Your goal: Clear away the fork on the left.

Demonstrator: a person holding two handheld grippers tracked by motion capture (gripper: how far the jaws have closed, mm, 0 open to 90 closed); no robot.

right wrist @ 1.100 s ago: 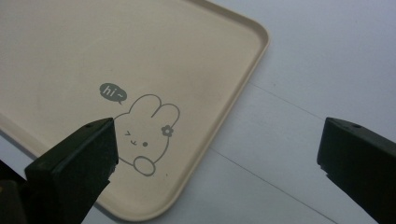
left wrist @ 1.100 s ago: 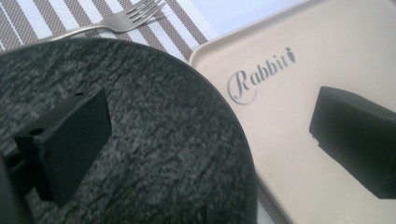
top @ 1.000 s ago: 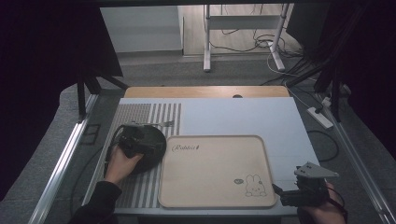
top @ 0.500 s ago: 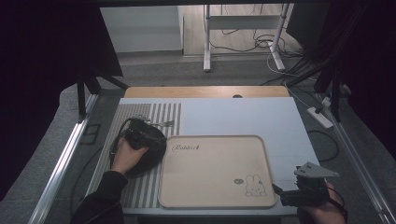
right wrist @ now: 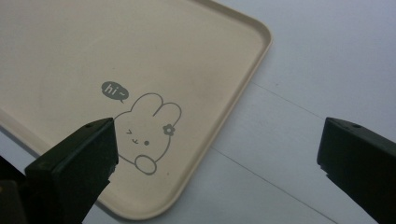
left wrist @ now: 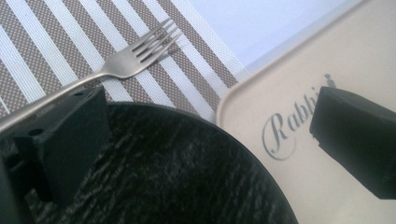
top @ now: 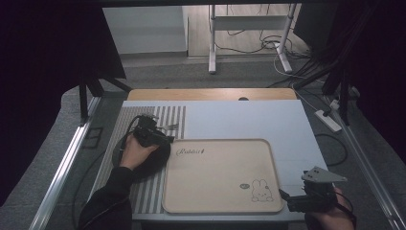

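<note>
left gripper: jaws spread wide, gripping nothing; sits over the black plate, one jaw above the plate, the other above the tray corner.
right gripper: jaws wide apart, empty, low at the tray's near right corner by the rabbit print.
plate: on the striped mat, rim just beside the tray edge (touching or not, cannot tell).
fork: on the mat beyond the plate, handle running close past the left jaw.
risk 1: closing here could catch the fork handle, or knock it off the mat.
risk 2: plate looks slick and low; a shallow rim pinch could slip or tip it.
risk 3: lifting toward the tray could clip the tray lip and shove it (right gripper isn't steadying it).
</note>
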